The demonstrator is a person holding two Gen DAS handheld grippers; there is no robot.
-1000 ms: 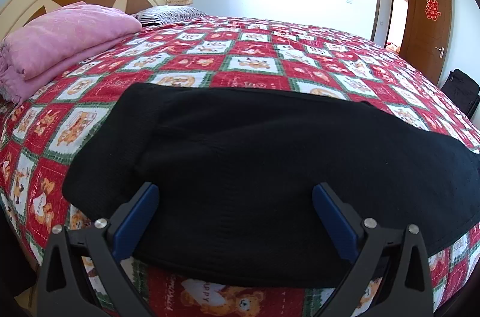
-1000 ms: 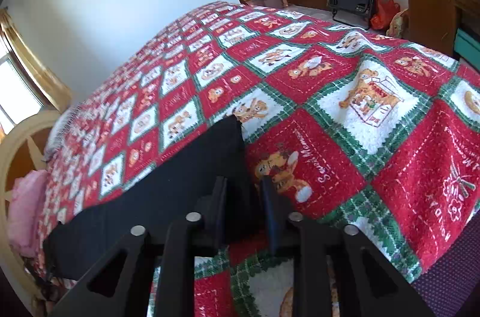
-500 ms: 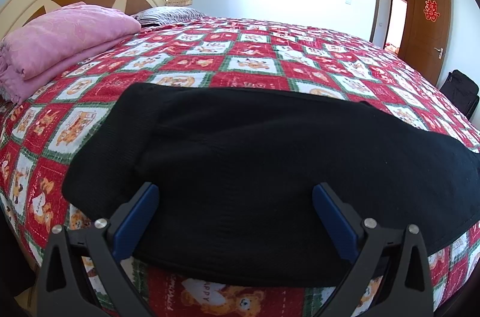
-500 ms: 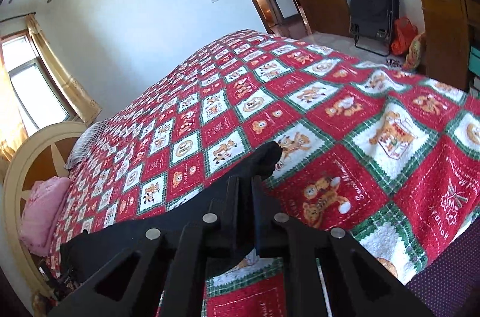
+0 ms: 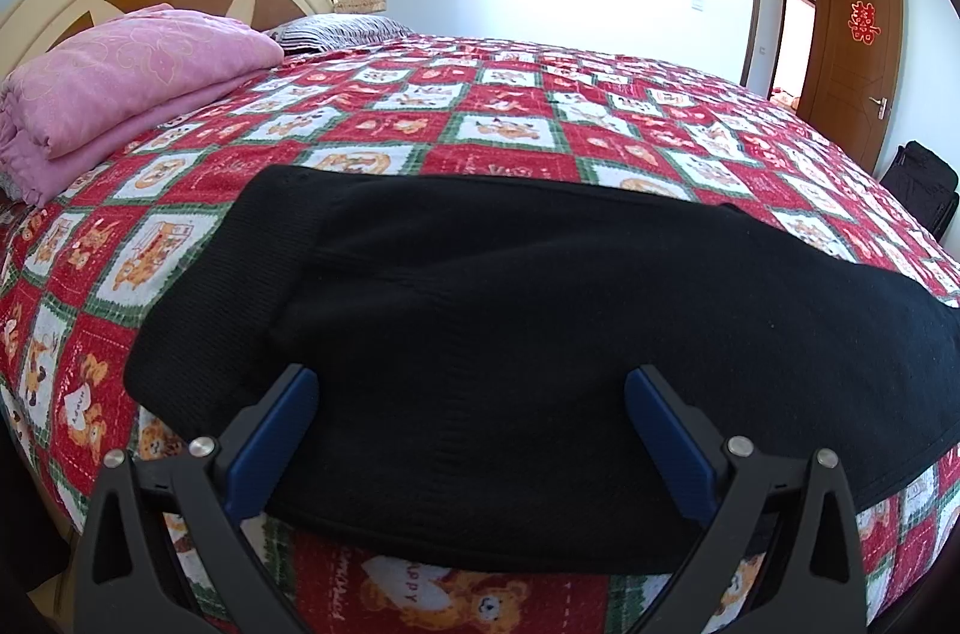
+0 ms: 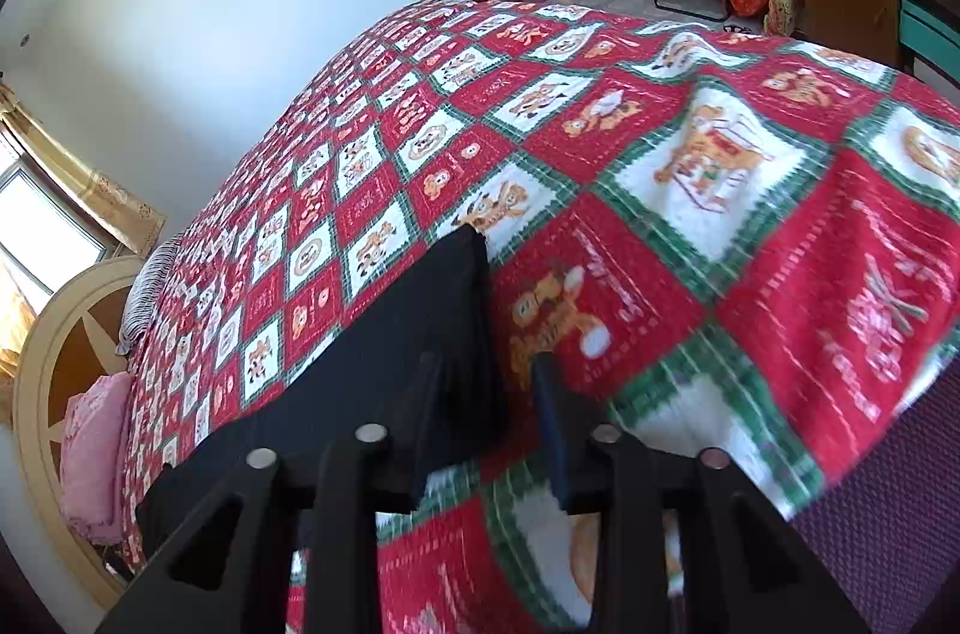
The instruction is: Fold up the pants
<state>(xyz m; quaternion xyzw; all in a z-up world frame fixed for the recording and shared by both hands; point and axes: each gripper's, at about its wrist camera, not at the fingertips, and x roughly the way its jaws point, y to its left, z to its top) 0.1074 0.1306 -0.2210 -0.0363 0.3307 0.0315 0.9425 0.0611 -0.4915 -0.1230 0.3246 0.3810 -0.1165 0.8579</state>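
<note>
Black pants (image 5: pixel 510 286): flat on the bed (image 5: pixel 516 94), under both claws.
Left claw (image 5: pixel 471 397): wide apart, empty.
Right claw (image 6: pixel 489 388): opening, trouser end between the fingers, left finger (image 6: pixel 438 394) over it.

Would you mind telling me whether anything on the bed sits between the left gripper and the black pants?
Nothing visible does. The left gripper hangs open directly over the near edge of the black pants, with only cloth between its fingers. The pink blanket lies well off by the headboard.
</note>
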